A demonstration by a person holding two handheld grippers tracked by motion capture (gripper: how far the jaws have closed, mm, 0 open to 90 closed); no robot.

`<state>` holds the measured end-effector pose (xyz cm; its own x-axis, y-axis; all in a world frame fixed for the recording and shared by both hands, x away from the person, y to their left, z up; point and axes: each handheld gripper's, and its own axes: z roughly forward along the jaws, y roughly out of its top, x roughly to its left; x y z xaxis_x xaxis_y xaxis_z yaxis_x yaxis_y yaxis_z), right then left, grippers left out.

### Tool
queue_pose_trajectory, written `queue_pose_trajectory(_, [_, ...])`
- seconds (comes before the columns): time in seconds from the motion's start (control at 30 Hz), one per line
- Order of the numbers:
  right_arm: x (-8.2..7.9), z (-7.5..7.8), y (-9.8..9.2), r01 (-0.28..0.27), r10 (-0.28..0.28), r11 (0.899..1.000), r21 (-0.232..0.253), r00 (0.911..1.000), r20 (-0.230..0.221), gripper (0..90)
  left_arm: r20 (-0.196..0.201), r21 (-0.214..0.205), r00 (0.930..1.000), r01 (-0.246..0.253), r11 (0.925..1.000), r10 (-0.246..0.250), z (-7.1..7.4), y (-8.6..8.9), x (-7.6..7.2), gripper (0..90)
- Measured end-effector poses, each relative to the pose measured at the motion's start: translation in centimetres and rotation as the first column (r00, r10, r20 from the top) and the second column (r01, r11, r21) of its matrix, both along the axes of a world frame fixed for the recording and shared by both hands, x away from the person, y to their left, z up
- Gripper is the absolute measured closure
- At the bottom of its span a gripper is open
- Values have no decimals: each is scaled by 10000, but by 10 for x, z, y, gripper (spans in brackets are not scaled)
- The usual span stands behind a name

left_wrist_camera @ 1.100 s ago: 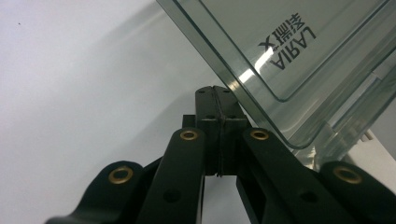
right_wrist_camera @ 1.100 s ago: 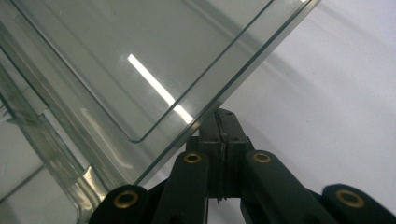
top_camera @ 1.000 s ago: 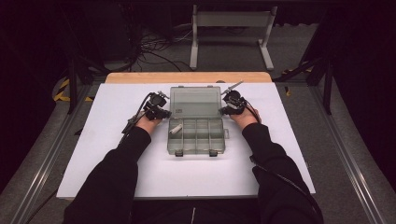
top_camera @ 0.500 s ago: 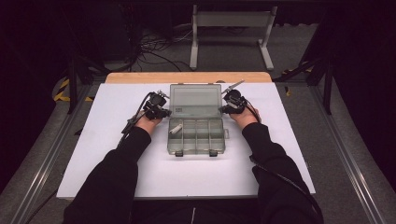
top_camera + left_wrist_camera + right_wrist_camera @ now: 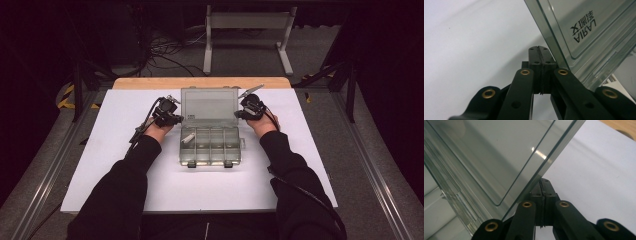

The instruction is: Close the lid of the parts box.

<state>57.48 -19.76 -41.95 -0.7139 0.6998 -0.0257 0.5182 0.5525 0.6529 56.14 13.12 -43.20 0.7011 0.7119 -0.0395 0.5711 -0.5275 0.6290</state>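
Clear grey plastic compartment box (image 5: 210, 144) sits mid-desk on the smooth white board (image 5: 100, 165), its flat lid (image 5: 209, 105) raised toward the far edge. Left gripper (image 5: 172, 118) and right gripper (image 5: 242, 113) flank the lid's sides, black jaws pressed together, empty.

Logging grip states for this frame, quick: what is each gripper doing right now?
Left gripper: closed, holding nothing, beside the box lid.
Right gripper: closed, holding nothing, at the lid's other edge.
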Motion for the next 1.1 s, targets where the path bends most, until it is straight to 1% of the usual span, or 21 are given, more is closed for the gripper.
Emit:
queue_pose_trajectory(0.1, [0, 1, 0, 1, -1, 10000, 41, 10000, 69, 900, 63, -38, 10000, -46, 10000, 46, 1, 0, -1, 899])
queue_pose_trajectory(0.2, [-1, 5, -1, -16, 14, 9999, 112, 9997, 226, 900, 178, -177, 9998, -60, 9998, 64, 4, 1, -1, 899])
queue_pose_trajectory(0.3, [-2, 8, -2, 26, -31, 9999, 159, 9995, 301, 900, 287, -126, 9996, -41, 9999, 45, 5, 2, -1, 899])
queue_pose_trajectory(0.4, [-3, 11, -3, 60, -66, 9998, 181, 9995, 320, 900, 312, -211, 9995, -33, 9998, 39, 7, 3, -2, 899])
queue_pose_trajectory(0.47, [-4, 13, -4, 11, -20, 9998, 219, 9993, 385, 900, 398, -195, 9992, -21, 9998, 29, 9, 4, -3, 899])
queue_pose_trajectory(0.5, [-5, 13, -4, 6, -14, 9998, 221, 9992, 392, 900, 408, -281, 9992, -20, 9996, 32, 9, 4, -3, 899])
queue_pose_trajectory(0.53, [-5, 15, -5, -6, -5, 9997, 264, 9991, 426, 900, 464, -273, 9989, -10, 9996, 23, 10, 5, -4, 900])
queue_pose_trajectory(0.67, [-9, 19, -6, -50, 28, 9993, 383, 9983, 580, 900, 460, -377, 9989, 53, 9993, -36, 13, 6, -5, 899])
queue_pose_trajectory(0.8, [-13, 23, -8, -111, 72, 9984, 548, 9975, 699, 900, 567, -409, 9984, 104, 9991, -80, 16, 6, -8, 899])
queue_pose_trajectory(0.93, [-16, 25, -9, -172, 118, 9976, 668, 9966, 810, 900, 480, -678, 9988, 140, 9976, -107, 19, 9, -9, 899])
queue_pose_trajectory(0.97, [-17, 26, -9, -196, 139, 9974, 686, 9965, 829, 900, 560, -625, 9983, 196, 9979, -161, 20, 10, -10, 899])
queue_pose_trajectory(1.0, [-19, 27, -9, -260, 196, 9970, 724, 9959, 883, 900, 551, -696, 9984, 191, 9974, -153, 21, 9, -10, 899])
queue_pose_trajectory(1.1, [-21, 29, -9, -295, 222, 9965, 786, 9956, 914, 900, 660, -680, 9976, 259, 9973, -214, 23, 9, -13, 899])
